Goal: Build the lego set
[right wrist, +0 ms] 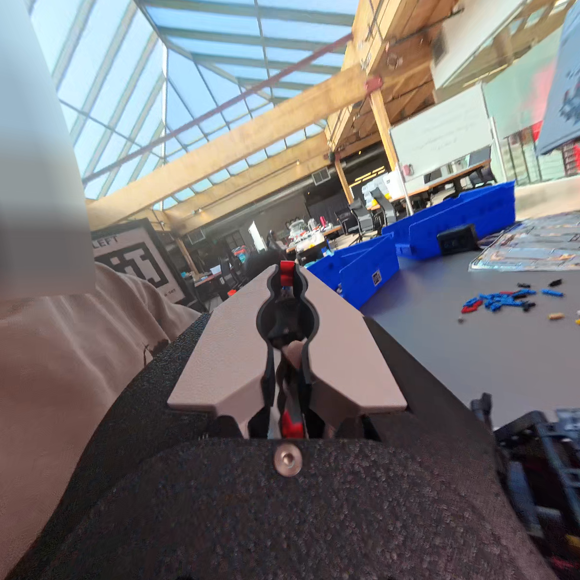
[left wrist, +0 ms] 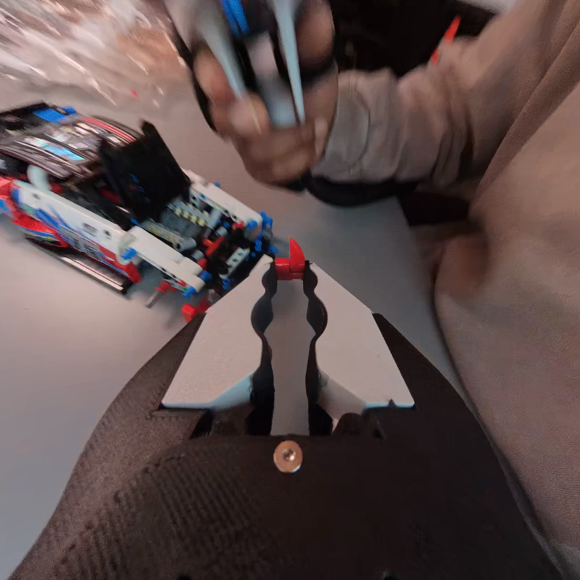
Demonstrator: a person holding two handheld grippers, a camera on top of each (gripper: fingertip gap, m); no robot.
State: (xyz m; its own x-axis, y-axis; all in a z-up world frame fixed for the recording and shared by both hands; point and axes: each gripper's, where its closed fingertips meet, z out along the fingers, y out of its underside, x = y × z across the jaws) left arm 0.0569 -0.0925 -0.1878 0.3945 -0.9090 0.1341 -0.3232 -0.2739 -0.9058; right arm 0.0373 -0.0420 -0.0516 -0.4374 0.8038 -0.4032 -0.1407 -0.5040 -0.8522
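Observation:
My left gripper [left wrist: 290, 266] is shut on a small red lego piece [left wrist: 290, 262] and holds it above the grey table, just right of the rear of a white, red, blue and black lego car [left wrist: 103, 207] lying at the left. My right gripper [right wrist: 286, 272] is shut on another small red lego piece [right wrist: 286, 273] and points up and away from the table. A person's hand [left wrist: 266, 103] holding the other gripper shows blurred at the top of the left wrist view.
Blue bins [right wrist: 408, 244] stand at the table's far side, with a black box [right wrist: 456, 240] and an instruction booklet [right wrist: 530, 244] beside them. Loose blue, red and black pieces [right wrist: 508, 299] lie on the table. A crinkled plastic bag [left wrist: 78, 40] lies behind the car. A beige sleeve [left wrist: 518, 282] is at the right. My right fingertips sit around 12 cm from my left ones.

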